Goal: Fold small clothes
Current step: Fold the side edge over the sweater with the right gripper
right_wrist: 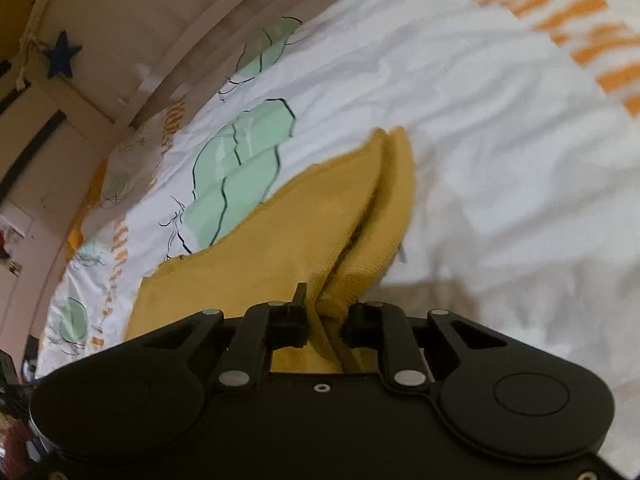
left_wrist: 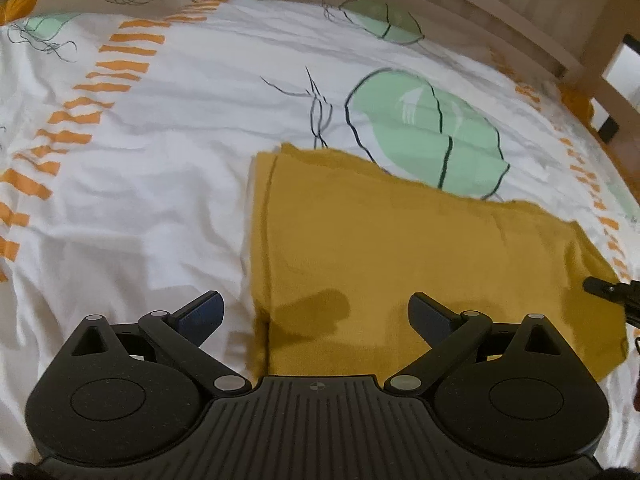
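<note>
A mustard-yellow garment [left_wrist: 420, 248] lies folded on the bed, its left edge doubled over. My left gripper [left_wrist: 316, 312] is open and empty, hovering just above the garment's near left part. My right gripper [right_wrist: 326, 320] is shut on a bunched edge of the yellow garment [right_wrist: 280, 232] and lifts that edge off the bed. The tip of the right gripper [left_wrist: 604, 288] shows at the right edge of the left wrist view, at the garment's right side.
The bed is covered by a white duvet [left_wrist: 160, 160] with green leaf prints and orange stripes. A wooden bed frame [left_wrist: 520, 12] runs along the far side. A wall with a blue star [right_wrist: 62, 58] shows beyond it.
</note>
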Available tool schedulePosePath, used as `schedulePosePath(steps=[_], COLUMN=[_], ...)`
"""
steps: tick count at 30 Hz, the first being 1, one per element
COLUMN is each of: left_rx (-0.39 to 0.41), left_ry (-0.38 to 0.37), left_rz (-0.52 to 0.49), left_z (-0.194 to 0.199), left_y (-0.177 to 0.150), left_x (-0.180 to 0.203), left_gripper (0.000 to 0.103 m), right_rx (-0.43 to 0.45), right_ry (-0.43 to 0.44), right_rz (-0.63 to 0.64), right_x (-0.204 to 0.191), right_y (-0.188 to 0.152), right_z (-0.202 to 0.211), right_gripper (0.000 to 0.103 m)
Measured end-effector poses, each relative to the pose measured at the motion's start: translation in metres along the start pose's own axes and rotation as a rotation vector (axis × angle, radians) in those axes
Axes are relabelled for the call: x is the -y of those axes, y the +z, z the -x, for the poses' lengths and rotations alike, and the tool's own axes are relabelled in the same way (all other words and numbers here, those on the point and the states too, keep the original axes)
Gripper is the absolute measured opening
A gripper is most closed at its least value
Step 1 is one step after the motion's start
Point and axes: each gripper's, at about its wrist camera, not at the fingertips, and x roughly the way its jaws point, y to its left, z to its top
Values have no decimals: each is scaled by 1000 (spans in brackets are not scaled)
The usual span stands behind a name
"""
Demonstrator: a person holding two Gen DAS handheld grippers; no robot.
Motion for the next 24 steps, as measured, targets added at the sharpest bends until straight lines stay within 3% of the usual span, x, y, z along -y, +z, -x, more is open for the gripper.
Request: schedulePosePath(steps=[10, 24], left_rx=[21, 48], left_ry=[1, 11], left_rz=[61, 150], left_z=[12, 27], left_y=[14, 25], left_x=[-29, -71], left_gripper=[100, 100], right_rx=[-28, -136], right_ry=[32, 151], right_rz=[134, 243], right_x=[-98, -220], right_y=[12, -34], right_z=[3, -77], right_gripper=[23, 23])
